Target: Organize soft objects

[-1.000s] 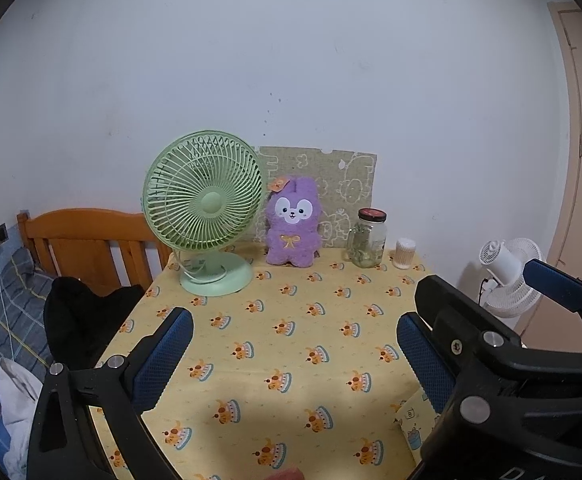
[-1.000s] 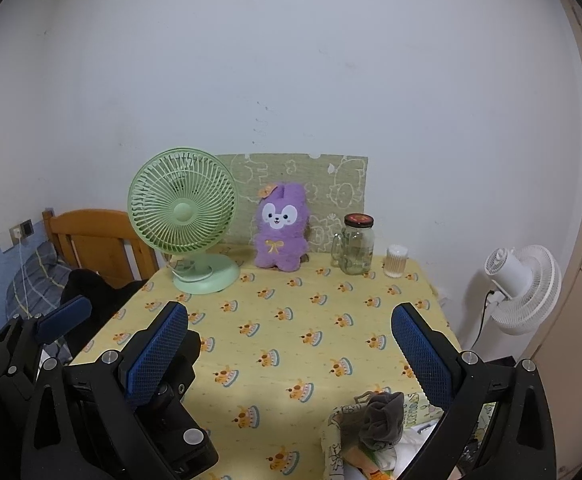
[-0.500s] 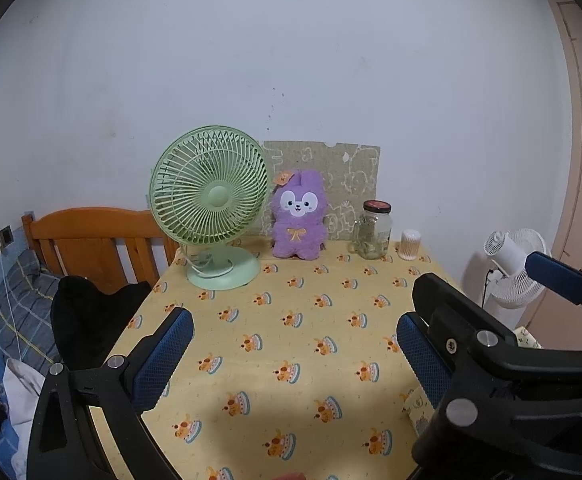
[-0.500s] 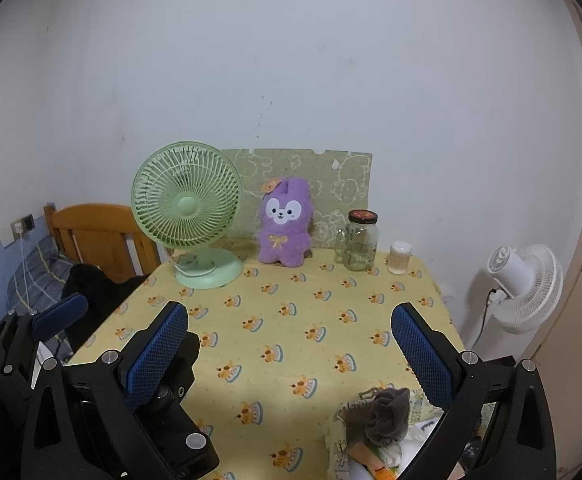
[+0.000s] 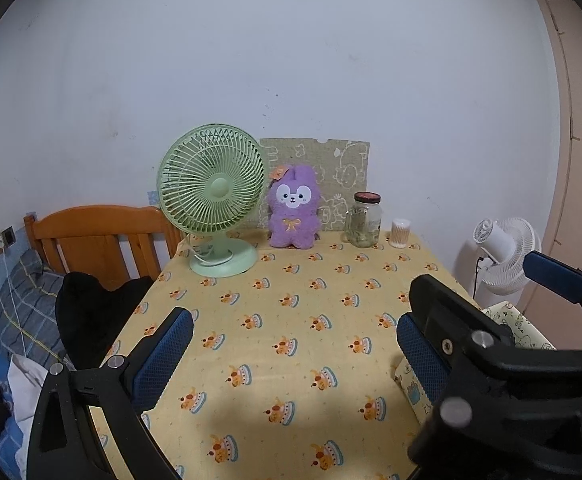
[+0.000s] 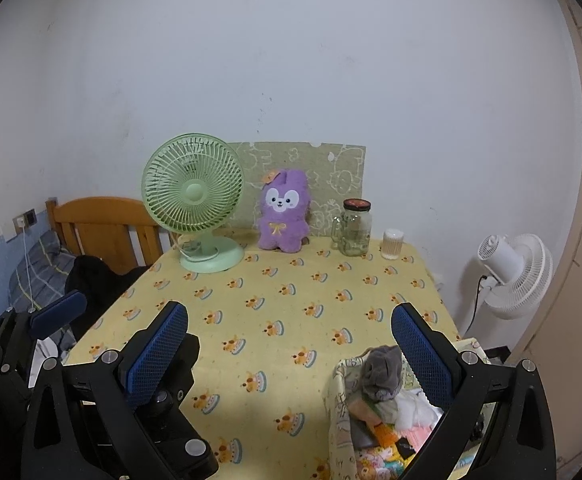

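Both tongs hang wide and empty over the tabletop (image 6: 275,320): left tongs (image 5: 291,354), right tongs (image 6: 289,344). The purple plush (image 6: 284,212) leans upright mid-frame; the fabric bin (image 6: 341,408), lower right, already collects soft items.

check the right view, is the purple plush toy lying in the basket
No, the purple plush toy sits upright at the table's far edge, away from the basket.

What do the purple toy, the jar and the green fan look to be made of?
Purple toy: plush fabric, going by its fuzzy, matte pile and soft outline. Jar: probably clear glass, since the wall shows through and it glints; its dark lid may be metal, though that is unclear. Green fan: likely moulded plastic, with a smooth, evenly coloured grille and base.
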Motion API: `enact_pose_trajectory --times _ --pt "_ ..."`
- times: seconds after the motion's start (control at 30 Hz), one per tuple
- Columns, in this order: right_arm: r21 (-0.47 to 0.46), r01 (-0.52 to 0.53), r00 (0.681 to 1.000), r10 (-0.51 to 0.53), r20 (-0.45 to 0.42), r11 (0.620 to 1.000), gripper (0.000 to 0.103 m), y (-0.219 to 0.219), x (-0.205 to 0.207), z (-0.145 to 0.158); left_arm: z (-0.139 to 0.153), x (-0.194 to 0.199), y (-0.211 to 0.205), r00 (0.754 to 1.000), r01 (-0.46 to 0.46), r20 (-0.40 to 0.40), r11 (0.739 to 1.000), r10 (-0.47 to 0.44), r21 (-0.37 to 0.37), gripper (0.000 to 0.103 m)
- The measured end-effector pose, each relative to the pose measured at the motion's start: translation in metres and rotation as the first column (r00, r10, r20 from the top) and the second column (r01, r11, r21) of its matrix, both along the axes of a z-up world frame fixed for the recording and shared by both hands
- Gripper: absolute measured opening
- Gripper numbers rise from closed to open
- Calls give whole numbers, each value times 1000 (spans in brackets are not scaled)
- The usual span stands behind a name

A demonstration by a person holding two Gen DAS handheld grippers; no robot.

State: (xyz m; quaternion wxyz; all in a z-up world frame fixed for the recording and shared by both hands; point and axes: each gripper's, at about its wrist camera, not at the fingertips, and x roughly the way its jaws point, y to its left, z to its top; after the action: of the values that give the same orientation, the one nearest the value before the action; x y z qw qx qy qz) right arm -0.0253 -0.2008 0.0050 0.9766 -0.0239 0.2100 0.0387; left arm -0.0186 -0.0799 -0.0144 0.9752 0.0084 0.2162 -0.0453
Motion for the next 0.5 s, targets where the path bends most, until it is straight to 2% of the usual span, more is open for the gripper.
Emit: enact_pose_trajectory --times 0.17,0.3,0.4,0.5 --pt "2 13 999 -13 29 1000 103 -1 -19 2 3 -14 -5 1000 12 27 1000 -12 10 103" --pt "-1 24 998 -24 55 1000 103 -5 -38 7 6 -32 -2 999 23 46 1000 -23 -12 103" --pt "-44 60 991 -55 126 997 103 -8 -61 13 6 -43 7 998 19 55 999 -17 -39 103" --pt "-44 81 985 -73 159 996 103 -20 -75 18 8 -45 17 998 4 57 998 0 -62 103"
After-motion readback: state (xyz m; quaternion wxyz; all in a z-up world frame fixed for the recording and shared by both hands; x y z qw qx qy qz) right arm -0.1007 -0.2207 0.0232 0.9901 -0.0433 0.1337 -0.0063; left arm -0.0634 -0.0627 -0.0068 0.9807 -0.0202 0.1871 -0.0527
